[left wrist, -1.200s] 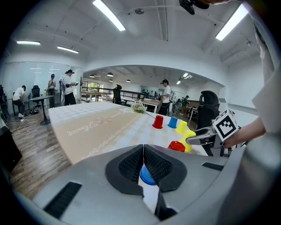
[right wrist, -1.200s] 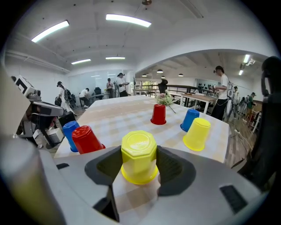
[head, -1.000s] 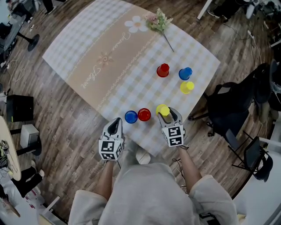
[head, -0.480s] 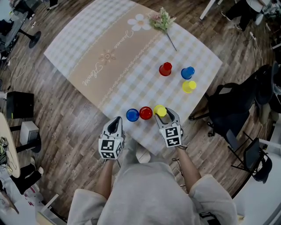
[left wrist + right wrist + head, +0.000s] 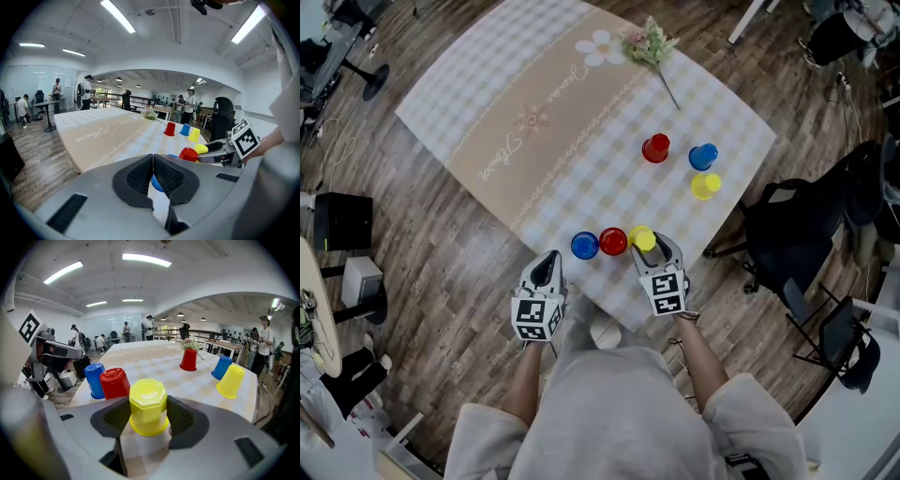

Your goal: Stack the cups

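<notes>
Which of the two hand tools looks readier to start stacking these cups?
The right. The right gripper grips the near yellow cup beside the near red cup, while the left gripper is shut, empty, back at the table edge.

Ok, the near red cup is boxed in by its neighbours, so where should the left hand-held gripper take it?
I'd take the near red cup by its narrow upturned base, coming from above with jaws closing front to back. It stands inverted, flared rim down, and the near blue cup and near yellow cup crowd its left and right sides.
</notes>
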### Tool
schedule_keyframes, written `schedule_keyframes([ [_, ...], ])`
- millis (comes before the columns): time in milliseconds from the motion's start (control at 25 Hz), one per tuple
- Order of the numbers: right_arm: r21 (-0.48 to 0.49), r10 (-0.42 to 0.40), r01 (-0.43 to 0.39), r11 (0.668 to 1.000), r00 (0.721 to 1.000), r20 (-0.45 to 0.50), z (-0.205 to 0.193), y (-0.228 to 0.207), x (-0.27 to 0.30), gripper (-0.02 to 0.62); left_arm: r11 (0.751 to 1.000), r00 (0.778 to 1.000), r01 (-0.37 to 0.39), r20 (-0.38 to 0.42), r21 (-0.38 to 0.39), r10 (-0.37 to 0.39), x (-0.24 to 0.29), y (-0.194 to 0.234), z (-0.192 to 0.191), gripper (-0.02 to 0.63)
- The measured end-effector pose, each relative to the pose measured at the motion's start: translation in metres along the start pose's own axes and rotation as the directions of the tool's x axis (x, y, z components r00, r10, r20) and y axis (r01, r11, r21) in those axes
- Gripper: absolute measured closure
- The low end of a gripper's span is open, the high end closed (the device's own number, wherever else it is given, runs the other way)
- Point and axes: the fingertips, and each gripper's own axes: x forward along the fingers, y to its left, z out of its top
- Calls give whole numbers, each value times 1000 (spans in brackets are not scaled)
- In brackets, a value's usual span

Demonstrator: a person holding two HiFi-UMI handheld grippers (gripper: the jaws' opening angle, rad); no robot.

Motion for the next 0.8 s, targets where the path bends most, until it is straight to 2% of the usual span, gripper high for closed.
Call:
schedule_keyframes([
  [160,26,20,-20,999,1000,7,-2,1,1,347,1000,1000,0,-1,0,0,0,0,-1,592],
  [320,49,38,-39,998,999,22,1,1,-2,295,1000,1000,1,2,3,-1,0,-1,1,592],
  [520,43,40,-42,998,998,41,7,0,-14,290,1000,1000,5,5,3,-5,1,-2,2,592],
  [800,61,20,-28,998,992,124,36,-7,-38,300,1000,1000,5,2,-1,-5,3,-4,1,592],
])
